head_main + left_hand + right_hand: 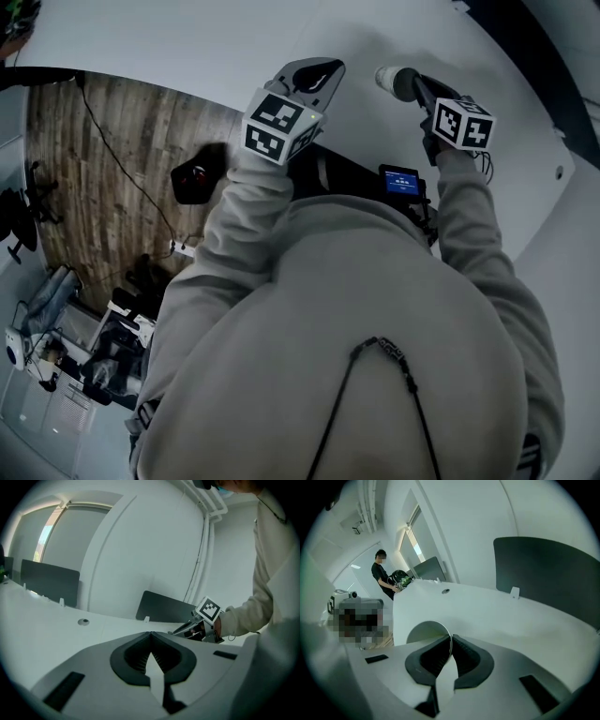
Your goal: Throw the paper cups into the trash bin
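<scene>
A white paper cup [391, 81] lies sideways over the white table [187, 42], with my right gripper [415, 86] shut on its rim. In the right gripper view the cup [423, 633] shows to the left of the jaws, its thin wall pinched between the dark pads [464, 656] of my right gripper [450, 641]. My left gripper [328, 67] hovers to the cup's left, shut with nothing in it; in its own view my left gripper [151, 634] has its tips meeting, and the right gripper [190, 629] appears beyond them.
A dark roundish object [197, 174] stands on the wooden floor [103, 169] beside the table edge, with a cable trailing past it. Dark divider panels [543, 573] rise along the table's far side. Another person [383, 576] stands at the far end.
</scene>
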A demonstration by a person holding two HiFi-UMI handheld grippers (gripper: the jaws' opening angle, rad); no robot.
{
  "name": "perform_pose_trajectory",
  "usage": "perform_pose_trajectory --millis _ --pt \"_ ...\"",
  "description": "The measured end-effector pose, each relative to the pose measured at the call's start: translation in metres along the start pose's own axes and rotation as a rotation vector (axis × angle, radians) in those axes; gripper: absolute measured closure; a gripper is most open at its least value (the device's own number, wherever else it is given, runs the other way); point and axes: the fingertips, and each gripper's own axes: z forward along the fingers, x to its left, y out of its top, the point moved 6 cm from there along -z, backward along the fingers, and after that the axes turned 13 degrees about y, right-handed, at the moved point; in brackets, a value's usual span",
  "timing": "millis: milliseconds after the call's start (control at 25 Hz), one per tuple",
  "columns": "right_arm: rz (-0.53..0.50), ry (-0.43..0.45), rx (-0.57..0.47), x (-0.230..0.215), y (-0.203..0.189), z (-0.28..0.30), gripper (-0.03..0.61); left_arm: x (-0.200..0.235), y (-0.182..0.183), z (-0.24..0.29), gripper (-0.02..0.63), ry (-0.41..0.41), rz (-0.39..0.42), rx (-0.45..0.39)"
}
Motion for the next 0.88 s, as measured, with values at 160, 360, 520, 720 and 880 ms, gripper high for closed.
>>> perform_pose_trajectory --millis 160,360,520,720,880 --pt "-0.028 0.004 -0.036 0.009 0.008 -0.015 0.54 -0.007 0.011 -0.005 0.62 -0.003 0.046 -0.017" --pt "-0.081 0.003 -0.112 0.02 0.034 -0.036 0.54 -0.009 0.033 -0.013 0.62 0.004 0.086 -0.056" --pt "-0.146 0.018 -0.227 0.019 0.078 -0.049 0.54 -0.001 0.054 -0.002 0.62 0.009 0.137 -0.098" --pt "-0.264 0.028 -0.395 0.053 0.132 -0.093 0.54 -0.013 0.091 -0.002 0.62 -0.07 0.254 -0.173" --pt "-0.328 0.015 -0.495 0.077 0.162 -0.13 0.54 -0.025 0.14 -0.002 0.62 -0.064 0.268 -0.277"
